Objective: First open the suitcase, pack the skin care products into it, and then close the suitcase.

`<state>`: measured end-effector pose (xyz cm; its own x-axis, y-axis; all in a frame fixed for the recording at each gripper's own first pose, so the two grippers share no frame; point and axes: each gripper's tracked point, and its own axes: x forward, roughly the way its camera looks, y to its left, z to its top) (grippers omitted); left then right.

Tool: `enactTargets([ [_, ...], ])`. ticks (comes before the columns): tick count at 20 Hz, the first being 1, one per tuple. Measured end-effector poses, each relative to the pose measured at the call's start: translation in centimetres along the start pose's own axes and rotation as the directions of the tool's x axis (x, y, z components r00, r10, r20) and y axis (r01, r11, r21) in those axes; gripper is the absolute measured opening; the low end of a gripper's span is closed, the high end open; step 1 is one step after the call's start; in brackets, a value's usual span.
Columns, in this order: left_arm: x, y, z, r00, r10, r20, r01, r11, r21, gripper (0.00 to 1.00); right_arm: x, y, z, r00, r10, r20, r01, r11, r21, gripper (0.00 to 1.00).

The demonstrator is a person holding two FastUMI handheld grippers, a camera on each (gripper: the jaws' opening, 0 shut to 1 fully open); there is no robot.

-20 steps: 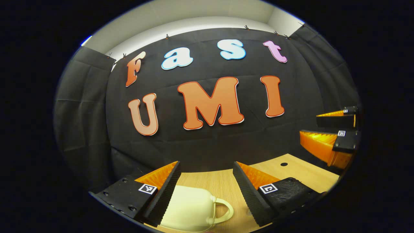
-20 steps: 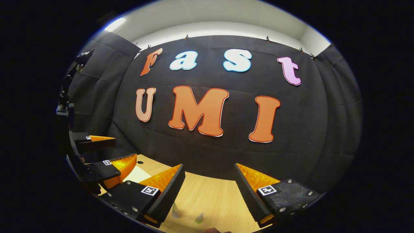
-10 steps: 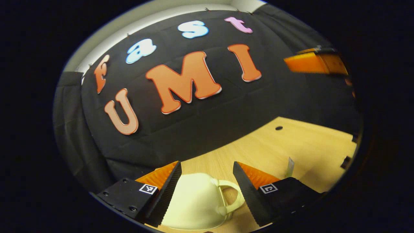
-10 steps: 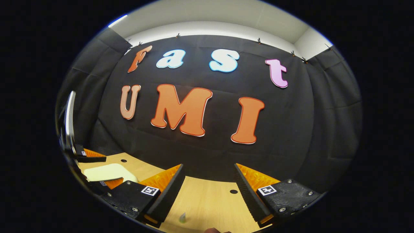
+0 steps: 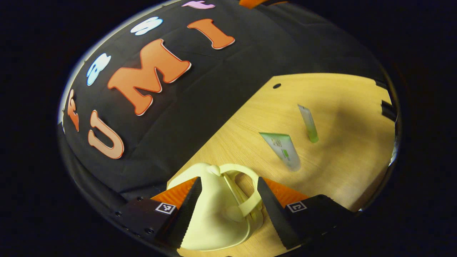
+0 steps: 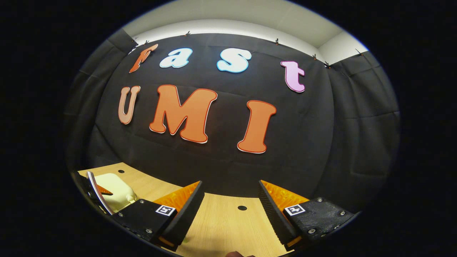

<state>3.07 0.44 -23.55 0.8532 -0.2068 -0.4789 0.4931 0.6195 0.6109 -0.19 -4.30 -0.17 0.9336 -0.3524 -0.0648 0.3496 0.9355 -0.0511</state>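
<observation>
The small rounded plastic suitcase [image 5: 214, 217] is pale cream-yellow all over, its looped handle the same shade. The wooden table [image 5: 342, 167] is light honey-tan with fine straight grain and a few small dark round holes. The wider squeeze tube [image 5: 282, 148] is green fading to white, with green print. The slim squeeze tube [image 5: 309, 123] is pale with a bright green cap.

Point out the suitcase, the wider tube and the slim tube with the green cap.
suitcase [image 5: 210, 214], left gripper view, on its pale shell between the fingers.
wider tube [image 5: 284, 150], left gripper view, mid-body.
slim tube [image 5: 309, 123], left gripper view, mid-body above the green cap.
</observation>
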Motion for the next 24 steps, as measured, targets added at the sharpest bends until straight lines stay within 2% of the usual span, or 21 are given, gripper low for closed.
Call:
enactTargets([
  [1, 0.6, -0.3, -0.7, 1.000, -0.014, -0.022, 0.015, 0.999, 0.028, 0.96, 0.0, 0.1, -0.1, 1.000, 0.000, -0.001, 0.000, 1.000, -0.001, 0.95],
  [2, 1.1, -0.4, -1.2, 0.999, -0.022, -0.033, 0.024, 0.998, 0.054, 0.92, 0.0, 0.1, -0.2, 1.000, -0.003, -0.001, 0.003, 1.000, -0.003, 0.95],
  [5, 2.8, -1.3, -3.9, 0.992, -0.042, -0.122, 0.057, 0.990, 0.129, 0.92, 0.0, 0.3, -0.6, 1.000, 0.000, -0.014, 0.000, 1.000, 0.005, 0.95],
  [9, 4.7, -1.5, -3.2, 0.995, -0.011, -0.104, 0.040, 0.959, 0.282, 0.75, 0.0, 1.4, -0.9, 1.000, 0.022, -0.022, -0.021, 1.000, 0.017, 0.96],
  [10, 5.1, -1.8, -3.8, 0.992, -0.010, -0.126, 0.047, 0.953, 0.300, 0.67, -0.1, 1.7, -0.8, 0.999, 0.027, -0.018, -0.027, 1.000, 0.016, 0.95],
  [11, 5.3, -2.1, -4.3, 0.990, -0.001, -0.140, 0.047, 0.946, 0.321, 0.53, -0.1, 1.9, -0.6, 0.999, 0.032, -0.014, -0.032, 0.999, 0.012, 0.95],
  [12, 5.6, -2.1, -4.3, 0.990, 0.008, -0.139, 0.041, 0.937, 0.348, 0.34, -0.2, 2.1, -0.5, 0.999, 0.035, -0.010, -0.035, 0.999, 0.008, 0.95],
  [13, 5.7, -2.1, -4.0, 0.992, 0.007, -0.125, 0.039, 0.932, 0.360, 0.27, -0.3, 2.2, -0.7, 0.999, 0.041, -0.010, -0.041, 0.999, 0.004, 0.95],
  [14, 5.4, -1.5, -3.3, 0.994, 0.037, -0.100, 0.003, 0.926, 0.377, 0.24, -0.4, 2.4, -0.7, 0.999, 0.044, -0.011, -0.044, 0.999, 0.001, 0.95],
  [15, 5.3, -0.9, -2.5, 0.997, 0.052, -0.060, -0.026, 0.927, 0.374, 0.10, -0.5, 2.6, -0.8, 0.999, 0.048, -0.014, -0.048, 0.999, -0.002, 0.95],
  [16, 5.2, -0.6, -2.7, 0.996, 0.048, -0.069, -0.022, 0.941, 0.337, 0.03, -0.6, 2.7, -0.8, 0.999, 0.047, -0.016, -0.047, 0.999, -0.003, 0.95],
  [19, 5.2, -0.7, -1.6, 0.999, 0.046, -0.016, -0.042, 0.979, 0.200, 0.03, -0.8, 3.2, -0.8, 0.998, 0.054, -0.019, -0.054, 0.999, -0.004, 0.95],
  [22, 5.0, -0.3, -1.2, 0.996, 0.089, 0.028, -0.090, 0.994, 0.067, 0.03, -0.8, 4.1, -0.8, 0.997, 0.070, -0.023, -0.070, 0.998, -0.005, 0.95],
  [24, 4.7, 0.1, -0.7, 0.990, 0.132, 0.044, -0.131, 0.991, -0.012, 0.03, -0.7, 5.0, -0.4, 0.996, 0.083, -0.022, -0.083, 0.997, -0.003, 0.95],
])
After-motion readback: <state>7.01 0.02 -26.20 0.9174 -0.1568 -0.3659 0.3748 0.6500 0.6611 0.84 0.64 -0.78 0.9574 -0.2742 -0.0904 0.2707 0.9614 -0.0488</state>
